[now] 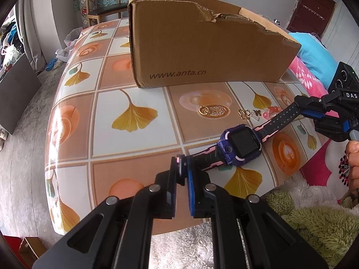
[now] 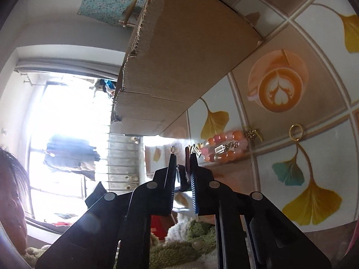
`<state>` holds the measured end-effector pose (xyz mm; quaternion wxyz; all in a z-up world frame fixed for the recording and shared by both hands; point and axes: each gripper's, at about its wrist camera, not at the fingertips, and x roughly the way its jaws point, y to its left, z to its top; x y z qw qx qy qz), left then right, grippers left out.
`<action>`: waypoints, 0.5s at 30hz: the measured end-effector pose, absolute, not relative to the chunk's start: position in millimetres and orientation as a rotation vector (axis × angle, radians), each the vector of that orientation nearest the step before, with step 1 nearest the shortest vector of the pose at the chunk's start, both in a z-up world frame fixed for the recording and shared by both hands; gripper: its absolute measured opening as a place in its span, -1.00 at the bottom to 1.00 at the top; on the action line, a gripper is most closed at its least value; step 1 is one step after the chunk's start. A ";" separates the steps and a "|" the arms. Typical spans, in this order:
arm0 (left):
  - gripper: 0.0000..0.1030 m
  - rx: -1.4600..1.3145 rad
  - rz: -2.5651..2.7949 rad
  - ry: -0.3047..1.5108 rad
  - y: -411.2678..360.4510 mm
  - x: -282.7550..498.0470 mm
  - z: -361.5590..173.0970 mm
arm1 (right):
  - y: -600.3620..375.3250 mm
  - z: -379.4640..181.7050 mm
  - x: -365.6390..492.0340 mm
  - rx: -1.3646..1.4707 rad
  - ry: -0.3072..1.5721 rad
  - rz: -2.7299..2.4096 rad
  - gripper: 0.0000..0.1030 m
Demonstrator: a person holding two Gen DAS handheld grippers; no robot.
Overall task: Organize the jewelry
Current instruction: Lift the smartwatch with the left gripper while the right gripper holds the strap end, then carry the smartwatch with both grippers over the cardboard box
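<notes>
A purple smartwatch [image 1: 243, 144] with a black-and-pink strap hangs stretched between both grippers, just over the tiled table [image 1: 125, 148]. My left gripper [image 1: 182, 163] is shut on the near strap end. In the left wrist view my right gripper [image 1: 298, 107] is shut on the far, perforated strap end. In the right wrist view the strap [image 2: 187, 160] shows edge-on between the right gripper [image 2: 182, 155] fingers. On the table beyond lie a pink bead bracelet [image 2: 224, 145], a gold ring [image 2: 296, 132] and small gold charms [image 2: 253, 133]. The left wrist view shows the bracelet [image 1: 272, 111], ring [image 1: 204, 110] and charms [image 1: 245, 114] too.
A torn-open cardboard box [image 1: 202, 44] stands on the table behind the jewelry, also in the right wrist view [image 2: 179, 56]. A fluffy green and white blanket [image 1: 314, 219] lies at the near table edge. A person's hand [image 1: 354, 157] holds the right gripper. A wooden chair [image 1: 105, 6] stands beyond the table.
</notes>
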<state>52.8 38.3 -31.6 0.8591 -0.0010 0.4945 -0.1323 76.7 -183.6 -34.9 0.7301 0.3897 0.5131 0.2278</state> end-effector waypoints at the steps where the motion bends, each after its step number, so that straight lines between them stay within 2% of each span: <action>1: -0.84 -0.002 -0.278 1.039 38.3 52.6 -31.6 | -182.1 -32.2 77.0 0.833 1.122 0.486 -0.89; 5: -0.83 -0.003 -0.270 1.036 38.1 52.8 -31.3 | -168.0 -19.4 77.9 0.686 1.104 0.437 -0.97; 10: -0.83 0.006 -0.255 1.019 35.2 49.7 -29.7 | -127.5 3.1 73.2 0.380 1.068 0.393 -0.98; 15: -0.87 0.047 -0.227 0.955 29.1 38.6 -9.0 | -93.0 30.8 63.8 0.211 0.986 0.432 -0.98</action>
